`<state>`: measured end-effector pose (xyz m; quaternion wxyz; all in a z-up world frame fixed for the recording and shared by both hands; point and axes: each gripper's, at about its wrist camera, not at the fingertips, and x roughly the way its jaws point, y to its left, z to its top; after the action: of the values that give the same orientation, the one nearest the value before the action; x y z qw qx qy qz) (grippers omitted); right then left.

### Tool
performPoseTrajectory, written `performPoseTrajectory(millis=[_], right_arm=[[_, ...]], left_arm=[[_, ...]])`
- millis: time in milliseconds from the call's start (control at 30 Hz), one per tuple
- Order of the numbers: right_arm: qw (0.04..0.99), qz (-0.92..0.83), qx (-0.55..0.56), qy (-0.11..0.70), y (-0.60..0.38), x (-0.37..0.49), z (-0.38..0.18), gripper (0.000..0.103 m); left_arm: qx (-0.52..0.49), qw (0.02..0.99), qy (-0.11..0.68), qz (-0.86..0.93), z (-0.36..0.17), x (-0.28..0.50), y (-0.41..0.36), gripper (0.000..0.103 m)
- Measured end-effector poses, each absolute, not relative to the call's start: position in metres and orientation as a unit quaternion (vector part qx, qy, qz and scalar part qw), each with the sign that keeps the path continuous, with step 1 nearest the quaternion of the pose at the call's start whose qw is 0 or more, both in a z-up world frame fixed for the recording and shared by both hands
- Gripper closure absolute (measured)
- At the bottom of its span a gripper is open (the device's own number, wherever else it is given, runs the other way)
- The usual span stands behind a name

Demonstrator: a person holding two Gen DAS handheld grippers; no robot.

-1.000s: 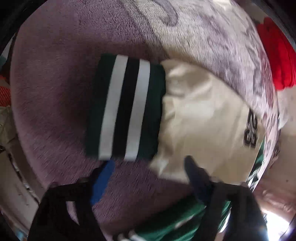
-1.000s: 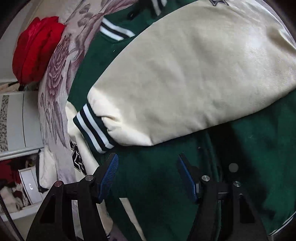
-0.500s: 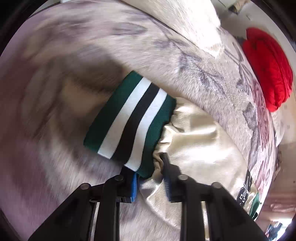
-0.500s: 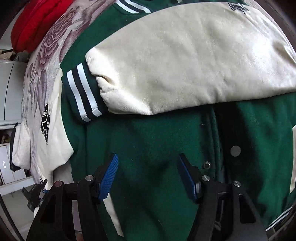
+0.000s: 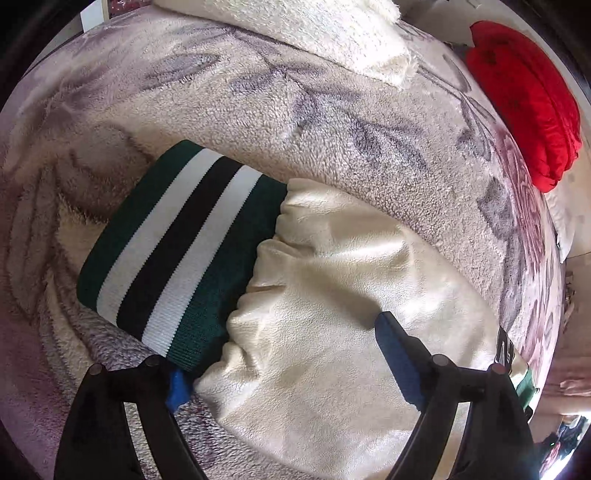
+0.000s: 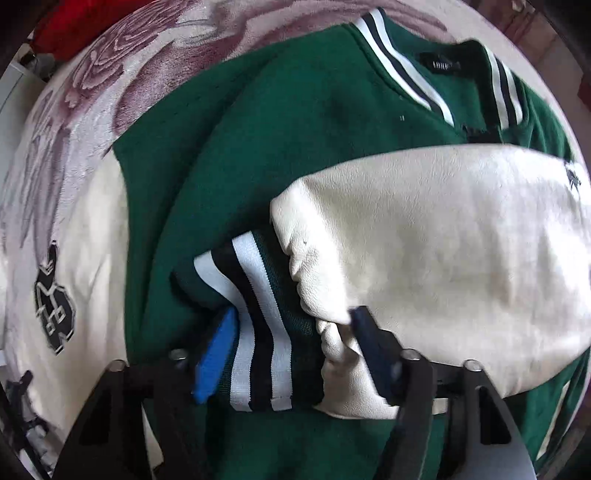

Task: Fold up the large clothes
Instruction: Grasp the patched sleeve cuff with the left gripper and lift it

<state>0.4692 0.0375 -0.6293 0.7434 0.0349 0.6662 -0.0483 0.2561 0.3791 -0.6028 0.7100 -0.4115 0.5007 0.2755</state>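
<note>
A green varsity jacket (image 6: 277,129) lies on the bed, one cream sleeve (image 6: 443,240) folded across its body. My right gripper (image 6: 295,350) points down at that sleeve's striped cuff (image 6: 258,314). Its jaws are closing, with the cuff and bunched sleeve end filling the gap and both pads touching them. The other cream sleeve (image 5: 332,295) lies flat on the fleece blanket (image 5: 258,103), its striped cuff (image 5: 177,251) to the left. My left gripper (image 5: 288,365) straddles this sleeve just behind the cuff. Its jaws are opening wide and the pads do not squeeze the sleeve.
A red padded item (image 5: 524,103) lies at the bed's far right. A fluffy cream blanket (image 5: 314,26) sits at the top edge. The jacket's striped collar (image 6: 406,74) lies at the far side, and a black patch (image 6: 55,310) marks the outstretched sleeve at the left.
My left gripper, pinched on the sleeve by the cuff half a second ago, has spread wide. My right gripper swung from the green body to the folded sleeve's cuff and narrowed.
</note>
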Motion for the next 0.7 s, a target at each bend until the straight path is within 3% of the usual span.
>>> performPoseTrajectory(millis=[33, 67, 200, 267, 300, 333, 367, 400, 433, 567, 700], right_arm=[[0.756, -0.031, 0.021, 0.654, 0.051, 0.473, -0.616, 0.076], [0.766, -0.009, 0.016, 0.643, 0.062, 0.474, -0.604, 0.078], [0.762, 0.051, -0.024, 0.645, 0.094, 0.475, -0.61, 0.079], [0.743, 0.062, 0.017, 0.666, 0.079, 0.479, -0.624, 0.07], [0.737, 0.07, 0.048, 0.671, 0.068, 0.481, -0.624, 0.069], [0.728, 0.08, 0.079, 0.677, 0.056, 0.48, -0.622, 0.064], [0.714, 0.097, 0.133, 0.68, 0.038, 0.477, -0.617, 0.054], [0.707, 0.104, 0.173, 0.677, 0.022, 0.469, -0.612, 0.047], [0.704, 0.104, 0.208, 0.671, 0.001, 0.459, -0.604, 0.037], [0.713, 0.061, 0.233, 0.658, -0.066, 0.407, -0.587, 0.037], [0.721, -0.093, 0.1, 0.68, -0.1, 0.369, -0.601, 0.037]], left_arm=[[-0.414, 0.71, 0.499, 0.274, -0.603, 0.255, 0.38, 0.018], [-0.418, 0.71, 0.497, 0.272, -0.603, 0.254, 0.381, 0.018], [-0.415, 0.711, 0.496, 0.276, -0.602, 0.25, 0.383, 0.018], [-0.405, 0.714, 0.492, 0.288, -0.601, 0.257, 0.381, 0.021], [-0.392, 0.719, 0.487, 0.304, -0.597, 0.256, 0.379, 0.038], [-0.38, 0.722, 0.483, 0.318, -0.595, 0.26, 0.378, 0.049], [-0.371, 0.726, 0.478, 0.328, -0.592, 0.26, 0.379, 0.071], [-0.37, 0.73, 0.469, 0.333, -0.589, 0.259, 0.38, 0.084], [-0.374, 0.732, 0.463, 0.332, -0.587, 0.258, 0.381, 0.084], [-0.362, 0.747, 0.443, 0.338, -0.568, 0.259, 0.376, 0.089], [-0.309, 0.785, 0.417, 0.339, -0.525, 0.274, 0.355, 0.09]])
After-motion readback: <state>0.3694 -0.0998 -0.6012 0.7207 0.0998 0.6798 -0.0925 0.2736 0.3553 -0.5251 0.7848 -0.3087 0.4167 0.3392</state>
